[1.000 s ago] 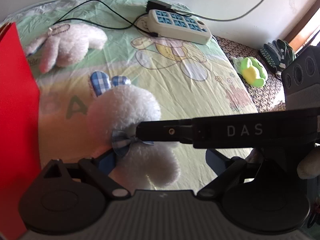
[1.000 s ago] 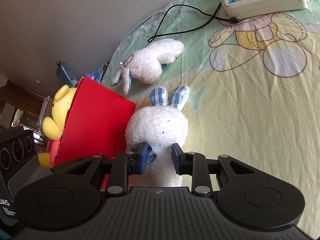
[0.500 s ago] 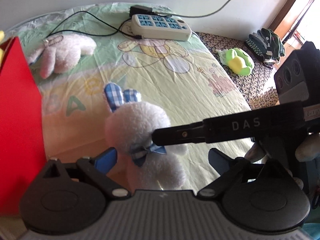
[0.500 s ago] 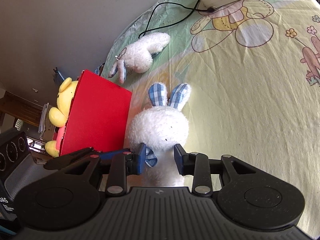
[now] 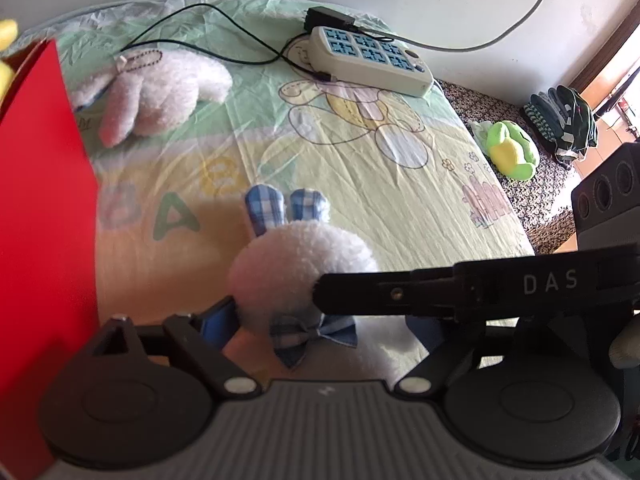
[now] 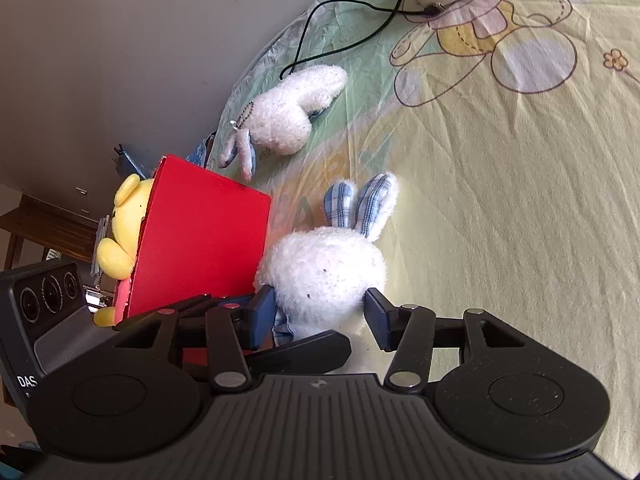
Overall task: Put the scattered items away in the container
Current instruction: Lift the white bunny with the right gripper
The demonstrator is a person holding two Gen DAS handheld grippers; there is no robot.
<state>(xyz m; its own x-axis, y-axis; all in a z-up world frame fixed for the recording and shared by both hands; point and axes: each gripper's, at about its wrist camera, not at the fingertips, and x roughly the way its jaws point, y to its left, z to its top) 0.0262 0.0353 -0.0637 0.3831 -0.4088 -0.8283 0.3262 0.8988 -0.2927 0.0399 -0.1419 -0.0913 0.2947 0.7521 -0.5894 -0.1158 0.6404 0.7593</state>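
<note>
- Right now we have both grippers gathered on the white plush rabbit [image 6: 324, 268] with blue checked ears, which sits low in the centre of both views on the cartoon-print bed sheet [image 6: 520, 184], just beside the red container [image 6: 200, 240].
- Our right gripper [image 6: 320, 312] straddles the rabbit at its neck; its fingers [image 6: 262, 314] are opening, and the right-hand pad stands clear of the fur, so we judge this grip is being let go.
- Our left gripper [image 5: 316, 324] comes at the same toy from the other side. Its fingers [image 5: 218, 322] are closing with the rabbit's bow tie between them, but only the left pad shows clearly and we cannot say it presses yet.
- We read this as a handover: the left side is nearer the container at the left edge of its view, so it suits the drop.
- A yellow plush bear [image 6: 120, 236] already shows at the container's far side, peeking past its edge.
- A second white plush rabbit [image 5: 160, 88] lies flat in the upper left of the left view, well apart, its bead chain loose; it remains to be tidied.
- The power strip [image 5: 370, 60] and its black cable [image 5: 208, 40] at the top are, we think, no part of the job.
- A green and yellow toy [image 5: 508, 152] rests off the sheet at the right.
</note>
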